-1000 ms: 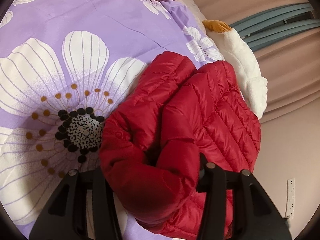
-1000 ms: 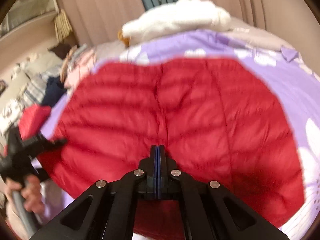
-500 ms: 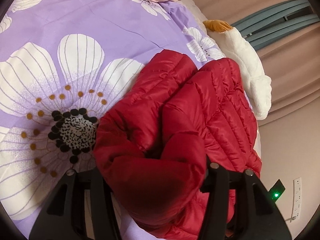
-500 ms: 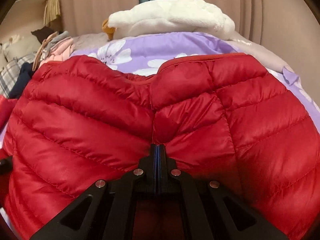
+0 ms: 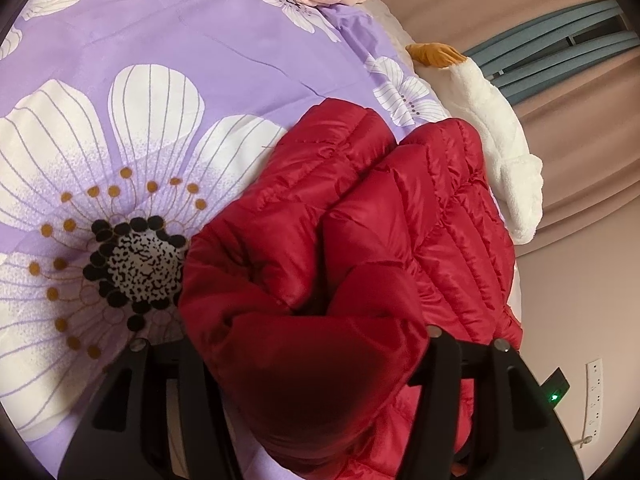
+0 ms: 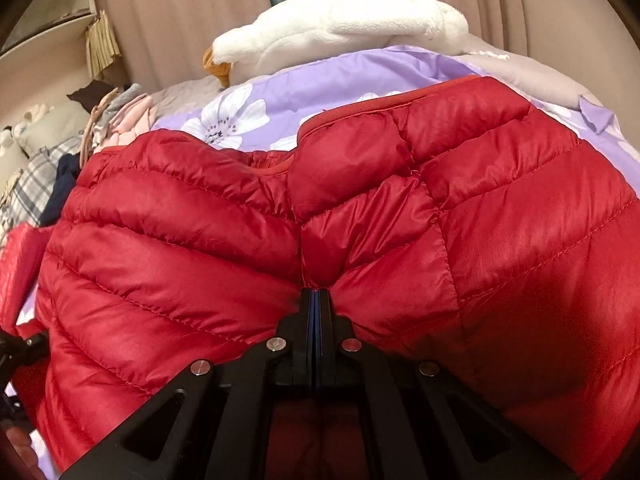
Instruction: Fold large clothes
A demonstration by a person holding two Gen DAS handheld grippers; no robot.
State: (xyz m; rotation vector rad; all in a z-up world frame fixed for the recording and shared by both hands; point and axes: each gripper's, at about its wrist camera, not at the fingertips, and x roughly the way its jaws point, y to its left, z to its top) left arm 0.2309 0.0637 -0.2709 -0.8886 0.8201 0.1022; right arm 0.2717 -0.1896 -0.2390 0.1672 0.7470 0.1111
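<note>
Jacket (image 6: 400, 220) pinched in right gripper (image 6: 316, 296)

Soft, even indoor light, sharp focus, strong fisheye bending and dark vignetted corners.

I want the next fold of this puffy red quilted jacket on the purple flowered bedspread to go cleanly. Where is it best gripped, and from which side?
Probably the thin red piped hem along the far side of the puffy red quilted jacket, coming in low from the side, level with the purple flowered bedspread. That edge lies flat and narrow, while the padded panels bulge and would likely slip out of a gripper.
</note>
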